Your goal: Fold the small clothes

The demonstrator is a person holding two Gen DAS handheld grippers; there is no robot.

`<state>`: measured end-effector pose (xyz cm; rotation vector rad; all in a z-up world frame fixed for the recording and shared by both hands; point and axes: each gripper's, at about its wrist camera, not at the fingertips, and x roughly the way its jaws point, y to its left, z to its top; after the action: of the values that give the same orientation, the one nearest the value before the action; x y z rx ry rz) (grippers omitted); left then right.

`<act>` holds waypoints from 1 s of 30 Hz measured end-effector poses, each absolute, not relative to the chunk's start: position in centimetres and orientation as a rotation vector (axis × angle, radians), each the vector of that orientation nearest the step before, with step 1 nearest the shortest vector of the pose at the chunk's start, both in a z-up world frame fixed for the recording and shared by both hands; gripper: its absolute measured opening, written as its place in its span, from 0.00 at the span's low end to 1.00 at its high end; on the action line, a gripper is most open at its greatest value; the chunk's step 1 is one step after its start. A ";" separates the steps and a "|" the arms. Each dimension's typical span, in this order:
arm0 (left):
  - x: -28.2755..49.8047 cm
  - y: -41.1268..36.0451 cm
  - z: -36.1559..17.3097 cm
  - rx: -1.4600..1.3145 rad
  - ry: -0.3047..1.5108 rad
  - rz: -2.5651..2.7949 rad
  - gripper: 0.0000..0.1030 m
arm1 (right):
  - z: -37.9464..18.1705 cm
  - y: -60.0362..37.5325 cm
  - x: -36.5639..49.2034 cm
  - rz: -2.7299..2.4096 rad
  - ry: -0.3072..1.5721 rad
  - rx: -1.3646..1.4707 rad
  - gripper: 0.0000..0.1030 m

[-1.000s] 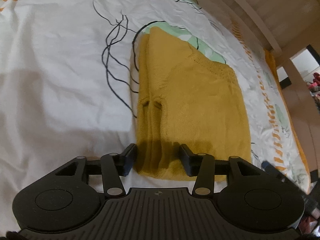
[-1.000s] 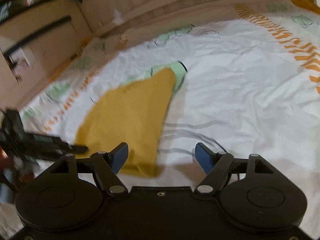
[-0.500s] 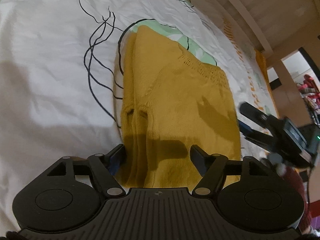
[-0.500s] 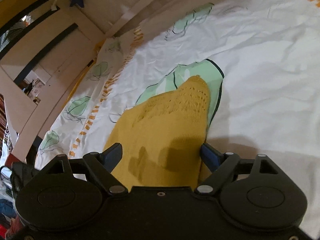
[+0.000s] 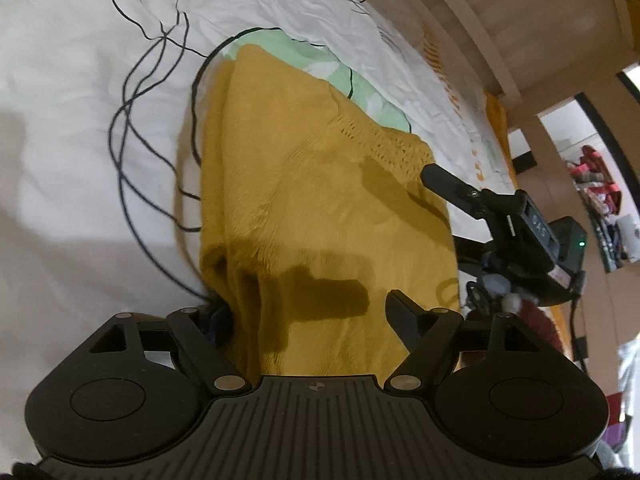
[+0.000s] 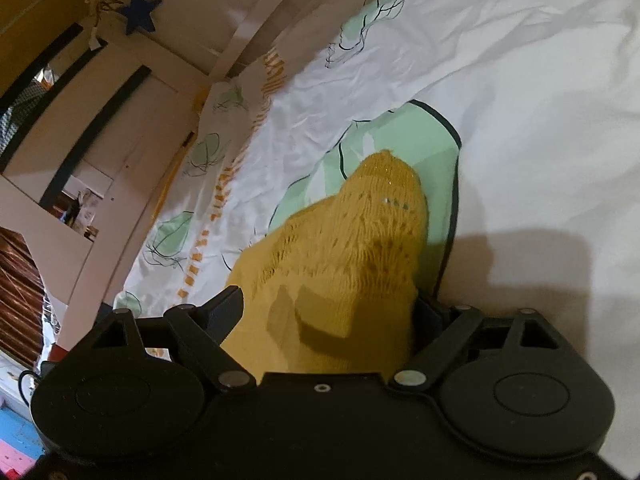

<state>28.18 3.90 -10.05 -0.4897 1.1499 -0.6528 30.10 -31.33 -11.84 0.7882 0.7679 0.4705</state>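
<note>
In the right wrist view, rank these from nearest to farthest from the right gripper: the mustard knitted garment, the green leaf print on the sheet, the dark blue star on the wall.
1. Mustard knitted garment, between the right gripper fingers.
2. Green leaf print, on the white sheet just beyond the garment's tip.
3. Dark blue star, far upper left on the wall beyond the bed.

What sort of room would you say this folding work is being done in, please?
Most likely a bedroom, perhaps a child's. The mustard knit garment lies on a white sheet printed with green leaves, a pale wooden bed rail runs along its far side, and a blue star decoration hangs nearby.
</note>
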 end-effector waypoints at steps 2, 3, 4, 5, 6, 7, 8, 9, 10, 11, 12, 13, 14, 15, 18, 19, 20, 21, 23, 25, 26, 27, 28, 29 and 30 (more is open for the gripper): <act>28.1 4.0 -10.1 -0.499 1.149 -0.662 0.44 | -11.7 -31.2 30.4 0.465 0.781 0.765 0.66; 28.1 3.9 -10.2 -0.495 1.161 -0.653 0.28 | -11.7 -31.2 30.5 0.451 0.793 0.743 0.56; 28.1 4.0 -10.4 -0.504 1.179 -0.648 0.17 | -11.7 -31.2 30.6 0.432 0.808 0.725 0.46; 28.1 4.1 -10.7 -0.532 1.193 -0.655 0.15 | -11.8 -31.3 30.6 0.429 0.815 0.727 0.45; 28.0 4.2 -10.7 -0.546 1.198 -0.658 0.15 | -11.7 -31.4 30.4 0.427 0.812 0.732 0.44; 27.8 4.2 -10.6 -0.549 1.197 -0.658 0.14 | -11.5 -31.4 30.2 0.423 0.811 0.726 0.44; 27.7 4.2 -10.5 -0.556 1.198 -0.656 0.14 | -11.2 -31.2 29.9 0.416 0.813 0.718 0.43; 27.6 4.2 -10.4 -0.566 1.202 -0.654 0.14 | -10.9 -31.1 29.6 0.408 0.813 0.717 0.42; 27.4 4.3 -10.3 -0.574 1.209 -0.655 0.14 | -10.7 -31.0 29.3 0.406 0.811 0.722 0.42; 27.1 4.2 -10.2 -0.577 1.215 -0.658 0.14 | -10.3 -31.0 28.8 0.405 0.810 0.728 0.42; 26.7 4.1 -10.1 -0.573 1.216 -0.665 0.14 | -10.0 -30.9 28.4 0.401 0.813 0.730 0.42; 26.2 4.0 -9.8 -0.571 1.217 -0.669 0.14 | -9.7 -30.8 27.9 0.398 0.816 0.730 0.42; 25.6 4.0 -9.6 -0.572 1.219 -0.681 0.14 | -9.4 -30.8 27.2 0.397 0.816 0.730 0.42; 25.1 4.0 -9.4 -0.573 1.224 -0.691 0.14 | -9.1 -30.8 26.2 0.396 0.817 0.735 0.42; 22.8 3.7 -8.8 -0.566 1.236 -0.718 0.14 | -8.4 -30.7 23.6 0.387 0.831 0.750 0.42; 22.0 3.6 -8.6 -0.562 1.241 -0.727 0.14 | -8.2 -30.6 22.5 0.388 0.833 0.749 0.42; 20.9 3.6 -8.5 -0.561 1.247 -0.739 0.14 | -7.9 -30.6 21.0 0.385 0.836 0.747 0.42; 20.0 3.5 -8.4 -0.559 1.251 -0.751 0.14 | -7.6 -30.5 19.9 0.380 0.843 0.747 0.42; 17.9 3.2 -8.1 -0.546 1.265 -0.767 0.14 | -7.4 -30.6 17.2 0.372 0.853 0.751 0.42; 15.6 3.0 -8.0 -0.549 1.280 -0.793 0.14 | -7.2 -30.5 14.9 0.367 0.858 0.750 0.42; 14.6 2.9 -7.9 -0.552 1.288 -0.802 0.14 | -7.1 -30.6 13.6 0.365 0.860 0.751 0.42; 13.6 2.9 -7.8 -0.551 1.291 -0.810 0.14 | -7.1 -30.7 12.2 0.364 0.863 0.756 0.42; 12.6 2.8 -7.7 -0.552 1.292 -0.819 0.14 | -7.0 -30.8 11.0 0.363 0.865 0.763 0.42; 11.5 2.7 -7.6 -0.556 1.297 -0.831 0.14 | -6.9 -30.9 9.9 0.364 0.867 0.767 0.42; 10.7 2.7 -7.6 -0.558 1.301 -0.837 0.14 | -6.9 -30.9 9.0 0.365 0.867 0.771 0.42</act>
<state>10.68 2.70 -7.61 -0.5583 1.3011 -0.8368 8.98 -30.86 -6.86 0.7708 0.8674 0.3650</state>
